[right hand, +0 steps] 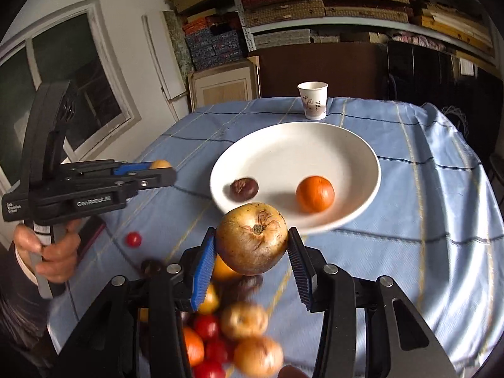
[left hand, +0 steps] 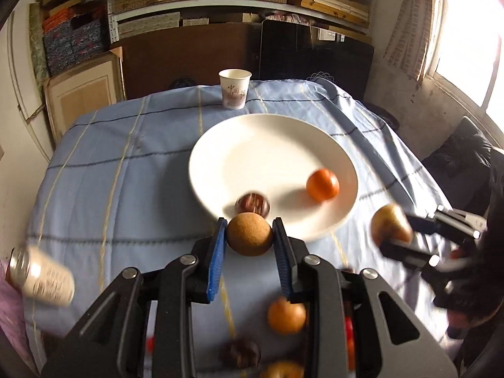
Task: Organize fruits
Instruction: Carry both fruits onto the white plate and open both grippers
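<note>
Right wrist view shows the setup best: the white plate (right hand: 362, 145) sits straight ahead of and just past the right gripper (right hand: 252, 250), so the drop spot is basically dead in front of the fingertips, slightly below. Same story from the left wrist view, where the plate rim (left hand: 220, 138) is right beyond the left gripper (left hand: 249, 234). Both hands look about equally near; I'd guess the left one is a touch closer to the near rim, since its fingertips almost overlap it.

On the plate already: an orange fruit (right hand: 315, 193) ahead and to the right of the right fingers, and a dark chestnut-looking thing (right hand: 244, 189) ahead and a bit left.

The right fingers are pinching a big brownish-yellow pear (right hand: 252, 242), stem end facing the camera, skin russeted and wrinkly around the stem. It's roundish, so no real long axis to worry about.

The left fingers are squeezed onto a small tan round fruit (left hand: 249, 234), rough matte skin like cork, gripped at its widest part between the blue pads (left hand: 217, 252).

Behind and below the fingers sits the leftover fruit pile (right hand: 226, 337): cherry tomatoes, more pears, blurry.

Far side of the plate: a paper cup (right hand: 312, 100).
</note>
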`<state>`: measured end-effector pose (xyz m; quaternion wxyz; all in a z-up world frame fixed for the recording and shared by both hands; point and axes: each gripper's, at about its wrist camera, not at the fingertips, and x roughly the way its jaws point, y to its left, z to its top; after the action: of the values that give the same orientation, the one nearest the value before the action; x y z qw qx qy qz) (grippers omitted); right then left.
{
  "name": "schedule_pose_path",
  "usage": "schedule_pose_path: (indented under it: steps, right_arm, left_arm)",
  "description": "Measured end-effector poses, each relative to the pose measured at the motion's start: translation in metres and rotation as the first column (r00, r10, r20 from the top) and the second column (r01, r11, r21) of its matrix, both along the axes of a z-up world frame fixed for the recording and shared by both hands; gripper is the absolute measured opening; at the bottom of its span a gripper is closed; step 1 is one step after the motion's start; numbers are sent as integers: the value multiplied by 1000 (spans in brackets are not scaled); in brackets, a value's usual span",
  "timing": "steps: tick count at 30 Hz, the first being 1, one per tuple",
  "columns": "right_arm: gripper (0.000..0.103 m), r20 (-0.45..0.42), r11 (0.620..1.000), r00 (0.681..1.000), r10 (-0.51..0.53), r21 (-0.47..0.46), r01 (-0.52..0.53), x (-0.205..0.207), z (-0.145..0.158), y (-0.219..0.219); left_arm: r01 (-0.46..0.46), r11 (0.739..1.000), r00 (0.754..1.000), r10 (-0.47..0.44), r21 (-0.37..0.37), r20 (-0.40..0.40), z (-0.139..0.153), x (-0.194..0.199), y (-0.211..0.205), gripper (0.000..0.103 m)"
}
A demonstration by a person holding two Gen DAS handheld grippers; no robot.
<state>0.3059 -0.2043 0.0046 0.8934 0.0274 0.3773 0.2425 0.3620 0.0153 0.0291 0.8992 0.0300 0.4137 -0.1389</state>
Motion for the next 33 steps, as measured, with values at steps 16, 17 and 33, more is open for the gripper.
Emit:
schedule_pose_path:
  steps: [16,17,33]
  right_arm:
    - [46,-124,999,992,-15,-43,10,85,-49,32]
    - [46,-127,999,992,-15,-45,9,86,-50,33]
    - [100,162,987,987,-6,159,-20,-6,30,-12]
  left_arm:
    - [-49,998,977,56,39,-206,-71,133,-20,29]
    - [-49,998,976,56,39,-212,-72,135,-20,29]
    - [-99,995,995,99,-20,33,12,23,11,96]
